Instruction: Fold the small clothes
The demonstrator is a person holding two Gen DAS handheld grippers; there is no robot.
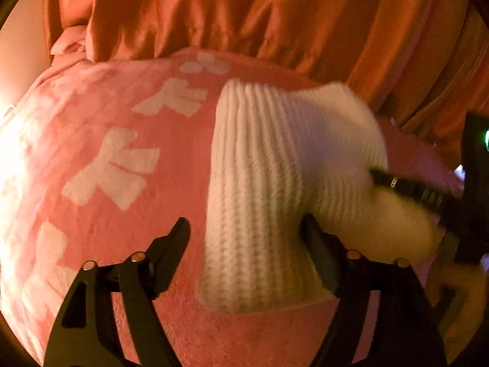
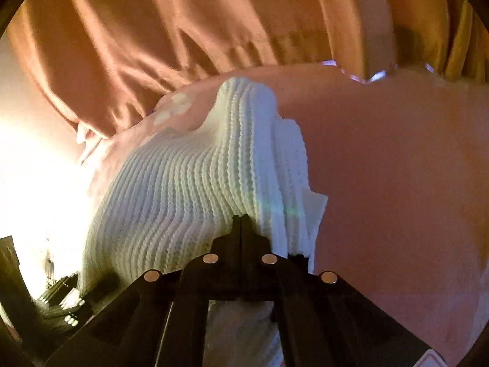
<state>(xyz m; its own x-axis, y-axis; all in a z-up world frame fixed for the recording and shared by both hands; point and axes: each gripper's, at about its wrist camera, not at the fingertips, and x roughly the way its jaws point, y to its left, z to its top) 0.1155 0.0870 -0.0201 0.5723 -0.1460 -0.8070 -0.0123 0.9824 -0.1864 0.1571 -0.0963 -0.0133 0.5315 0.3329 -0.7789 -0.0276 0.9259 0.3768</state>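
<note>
At the far left of the left wrist view the pink blanket (image 1: 101,116), printed with white blocky flower shapes, covers the surface, and its plush nap shows between the left gripper (image 1: 244,229) jaws, which stand wide open, one jaw over bare blanket and the other against the garment's right edge; between and beyond them lies the white ribbed knit garment (image 1: 269,165), small, thick, with fine parallel ribs running along its length; its long axis runs from near the camera away toward the orange satin curtain (image 1: 244,9), the near end a flat, squared hem resting on the blanket, the far end lifted and bunched to the right; at the right edge the right gripper (image 1: 406,186) reaches in, blurred, its dark fingers meeting the raised part of the knit. In the right wrist view a bright glare washes out the left side; the garment (image 2: 183,183) rises from the blanket (image 2: 397,168) as a ridge peaking toward the curtain (image 2: 183,30), ribs curving along that ridge, layered folded edges showing on its right flank; the right gripper (image 2: 241,218) jaws are pressed together, pinching the knit at its near fold.
</note>
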